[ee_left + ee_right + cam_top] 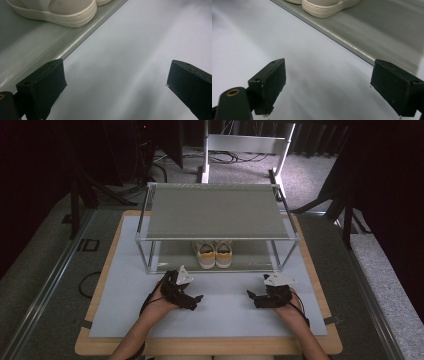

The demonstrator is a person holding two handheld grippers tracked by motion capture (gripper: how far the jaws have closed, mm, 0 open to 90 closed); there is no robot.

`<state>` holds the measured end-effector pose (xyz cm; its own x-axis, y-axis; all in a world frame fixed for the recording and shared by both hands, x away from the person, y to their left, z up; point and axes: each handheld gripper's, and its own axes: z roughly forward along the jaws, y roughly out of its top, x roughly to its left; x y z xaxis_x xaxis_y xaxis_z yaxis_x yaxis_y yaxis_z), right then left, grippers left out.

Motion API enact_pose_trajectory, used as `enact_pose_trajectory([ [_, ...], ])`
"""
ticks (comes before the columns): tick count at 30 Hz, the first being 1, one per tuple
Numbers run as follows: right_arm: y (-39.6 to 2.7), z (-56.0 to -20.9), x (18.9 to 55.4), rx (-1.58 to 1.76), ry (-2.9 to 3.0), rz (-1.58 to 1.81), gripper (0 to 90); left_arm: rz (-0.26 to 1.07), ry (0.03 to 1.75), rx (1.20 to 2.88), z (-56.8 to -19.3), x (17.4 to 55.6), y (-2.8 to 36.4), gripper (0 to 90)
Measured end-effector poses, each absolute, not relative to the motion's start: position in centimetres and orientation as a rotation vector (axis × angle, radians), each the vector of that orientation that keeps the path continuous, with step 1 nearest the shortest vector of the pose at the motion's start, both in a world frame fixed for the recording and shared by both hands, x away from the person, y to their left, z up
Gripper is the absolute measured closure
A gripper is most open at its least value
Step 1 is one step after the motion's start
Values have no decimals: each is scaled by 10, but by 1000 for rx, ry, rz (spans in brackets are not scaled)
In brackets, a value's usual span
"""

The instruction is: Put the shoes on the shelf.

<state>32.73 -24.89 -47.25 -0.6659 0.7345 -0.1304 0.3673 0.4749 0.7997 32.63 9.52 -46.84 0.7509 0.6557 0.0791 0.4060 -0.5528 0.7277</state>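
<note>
Pair of shoes parked side by side on the rack's bottom shelf, heels facing out, so probably easy to grab from the front. Left gripper and right gripper both resting low on the worktop just in front of the rack, jaws spread wide, nothing held. Looks like a ready pose, one gripper either side of the shoes.

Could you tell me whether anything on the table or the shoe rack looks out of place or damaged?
Nothing stands out. The pair of shoes sits side by side on the lower shelf of the rack, heels toward the person. The left gripper and right gripper rest open on the grey mat.
</note>
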Motion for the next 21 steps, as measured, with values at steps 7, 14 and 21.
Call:
enact_pose_trajectory([
  [7,-263,-474,319,920,2257,1049,124,449,802,2225,-475,318,105,16],
  [14,-278,-472,310,950,2194,1039,124,446,820,2218,-481,312,114,16],
  [21,-294,-474,307,1004,2150,1048,124,467,803,2204,-484,308,116,16],
])
